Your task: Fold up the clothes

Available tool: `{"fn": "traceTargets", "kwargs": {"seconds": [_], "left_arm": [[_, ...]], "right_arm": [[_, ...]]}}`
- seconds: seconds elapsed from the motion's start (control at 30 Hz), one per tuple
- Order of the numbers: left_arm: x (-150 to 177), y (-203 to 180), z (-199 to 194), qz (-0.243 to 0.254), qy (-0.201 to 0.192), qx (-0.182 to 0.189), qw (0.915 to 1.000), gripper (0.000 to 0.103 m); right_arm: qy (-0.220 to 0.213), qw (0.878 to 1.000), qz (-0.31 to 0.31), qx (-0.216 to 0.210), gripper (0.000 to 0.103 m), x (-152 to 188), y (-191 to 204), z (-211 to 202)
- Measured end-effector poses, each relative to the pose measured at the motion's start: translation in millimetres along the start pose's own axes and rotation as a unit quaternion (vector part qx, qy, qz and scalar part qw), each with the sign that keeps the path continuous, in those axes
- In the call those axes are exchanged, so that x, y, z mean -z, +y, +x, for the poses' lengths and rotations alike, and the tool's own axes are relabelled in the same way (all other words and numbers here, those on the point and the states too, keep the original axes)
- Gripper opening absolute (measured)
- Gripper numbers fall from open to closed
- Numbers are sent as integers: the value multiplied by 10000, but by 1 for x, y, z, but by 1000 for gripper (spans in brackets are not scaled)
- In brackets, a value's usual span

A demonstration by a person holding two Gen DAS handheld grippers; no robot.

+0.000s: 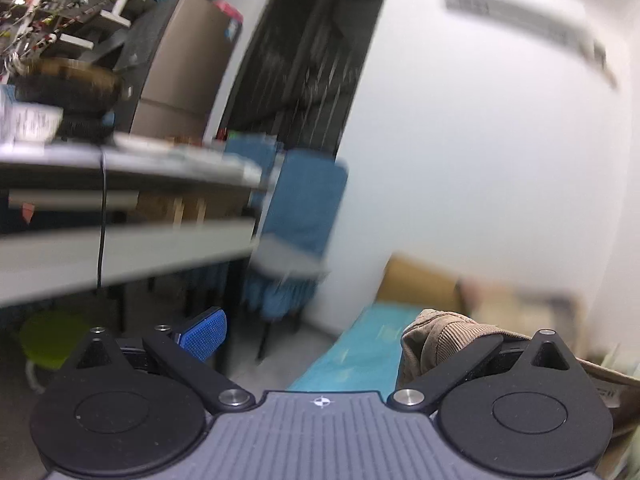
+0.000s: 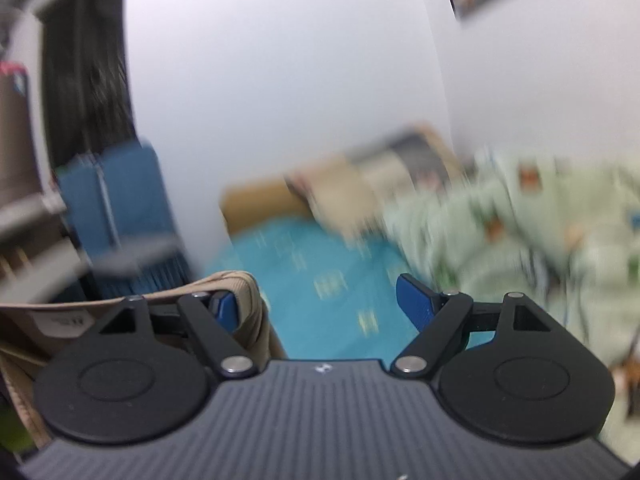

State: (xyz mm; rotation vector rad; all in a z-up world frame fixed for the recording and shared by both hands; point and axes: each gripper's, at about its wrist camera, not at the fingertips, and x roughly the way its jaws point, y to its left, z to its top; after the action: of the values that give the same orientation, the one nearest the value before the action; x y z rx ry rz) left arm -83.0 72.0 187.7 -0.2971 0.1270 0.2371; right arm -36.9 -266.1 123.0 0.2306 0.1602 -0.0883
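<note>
A tan corduroy garment [image 1: 436, 340] hangs over the right finger of my left gripper [image 1: 328, 336] and hides that finger's pad. The left blue pad [image 1: 204, 338] is bare, and the jaws stand wide apart with nothing pressed between them. In the right wrist view the same garment [image 2: 248, 300], with a white label on it, wraps the left finger of my right gripper [image 2: 320, 308]. Its right pad [image 2: 416, 304] is bare and its jaws are wide apart too. Both grippers are raised above a bed with a teal sheet [image 2: 320, 264]. Both views are blurred.
A pale green patterned quilt [image 2: 520, 232] is heaped on the right of the bed. Blue chairs [image 1: 308, 200] stand by a grey desk [image 1: 120, 248] loaded with clutter on the left. A cardboard box [image 1: 420, 280] sits against the white wall.
</note>
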Motion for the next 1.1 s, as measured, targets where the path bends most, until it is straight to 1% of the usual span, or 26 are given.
{"fn": "traceTargets", "kwargs": {"seconds": [0.03,0.13,0.2,0.27,0.33,0.43,0.5,0.57,0.63,0.7,0.8,0.9,0.97,1.03,1.1], "left_arm": [[-24,-4,-11,-37,-214,65,9997,103],[-93,-12,-44,-159,-769,326,9964,103],[-133,-15,-66,-245,-1065,486,9928,103],[-167,-20,-88,-248,-1252,553,9903,103],[-192,-24,-106,-233,-1421,610,9877,103],[-224,-32,-131,-151,-1697,730,9827,103],[-238,-41,-143,-25,-1883,816,9787,103],[-245,-50,-146,77,-1944,909,9767,103],[-248,-59,-136,163,-1868,989,9773,103],[-242,-69,-115,314,-1748,1016,9789,103],[-220,-78,-56,556,-1538,999,9815,103],[-179,-87,17,626,-1250,806,9869,103],[-143,-96,66,627,-1050,720,9899,103],[-108,-106,122,712,-715,626,9929,103],[-71,-119,181,824,-317,578,9944,103]], "right_arm": [[-183,9998,34,-113,80,-26,6,-13],[-927,9952,-174,-258,80,-94,27,-61],[-1507,9872,-358,-369,80,-132,39,-96],[-1884,9796,-560,-412,81,-163,49,-128],[-2032,9760,-655,-426,81,-189,56,-153],[-2092,9740,-693,-514,81,-222,60,-183],[-2100,9738,-684,-540,81,-239,56,-193],[-2136,9727,-777,-461,82,-250,53,-191],[-2167,9715,-899,-329,84,-258,51,-186],[-2072,9731,-981,-242,84,-258,49,-169],[-1763,9788,-1031,-181,84,-244,44,-125],[-1368,9843,-1113,-109,85,-218,41,-66],[-1119,9867,-1182,-21,85,-196,39,-21],[-894,9886,-1206,137,86,-171,36,30],[-546,9919,-1118,243,86,-144,27,88]]}}
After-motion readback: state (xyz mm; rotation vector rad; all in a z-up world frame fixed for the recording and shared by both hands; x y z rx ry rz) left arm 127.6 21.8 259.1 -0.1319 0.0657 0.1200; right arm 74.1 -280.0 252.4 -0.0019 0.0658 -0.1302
